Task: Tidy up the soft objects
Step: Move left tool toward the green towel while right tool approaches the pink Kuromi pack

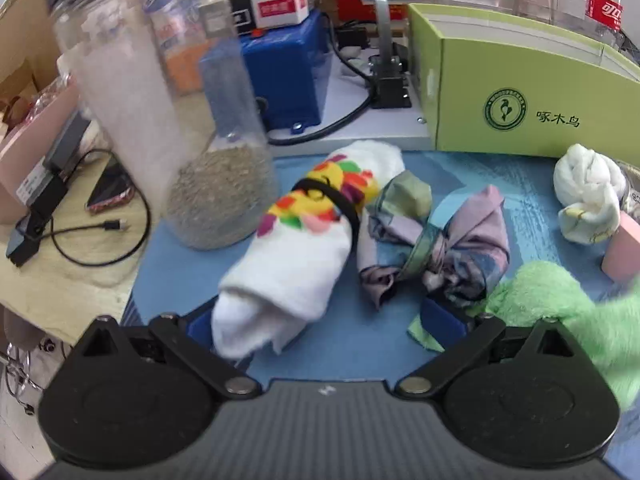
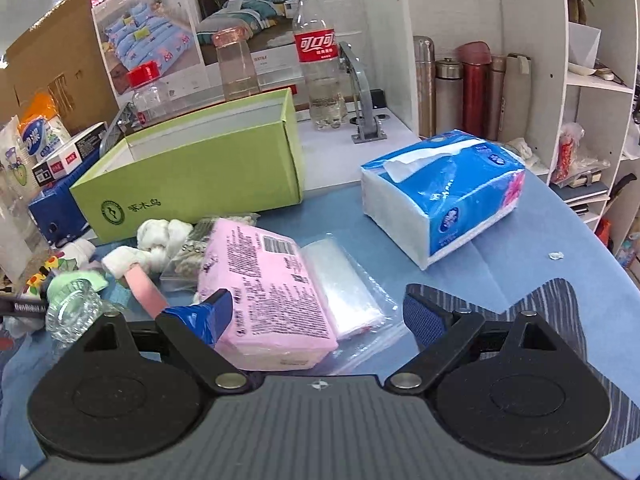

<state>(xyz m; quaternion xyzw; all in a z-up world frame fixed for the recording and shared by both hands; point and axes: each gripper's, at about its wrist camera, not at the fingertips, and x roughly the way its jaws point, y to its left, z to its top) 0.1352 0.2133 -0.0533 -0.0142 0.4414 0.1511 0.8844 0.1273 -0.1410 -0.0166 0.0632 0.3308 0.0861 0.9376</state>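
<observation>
The left tongs [image 1: 324, 320] stand wide apart over the blue mat [image 1: 360, 352], gripping nothing. The near end of the rolled white towel [image 1: 288, 264] — colourful print, a black band around it — lies against the inside of their left finger. Just ahead of the right finger sits a bundle of purple-grey cloth [image 1: 440, 240], and a fuzzy green plush [image 1: 560, 312] spreads over the outside of that same finger. Further ahead to the left stands a clear jar [image 1: 168, 120] with grey grains at the bottom; ahead to the right are the green box [image 1: 520, 92] and, nearer, a knotted white cloth [image 1: 588, 192].

The right tongs [image 2: 320, 312] are also spread apart, holding nothing. Between their fingers lie a pink tissue pack [image 2: 264, 292], its near-left corner touching the left finger, and a clear plastic bag [image 2: 344, 292] just beside it on the right. Ahead and to the right a blue tissue pack [image 2: 448, 196] sits on the mat, well apart. Ahead to the left is the open green box, with cotton balls [image 2: 164, 240] in front of it — and a cola bottle [image 2: 320, 60] stands behind.
</observation>
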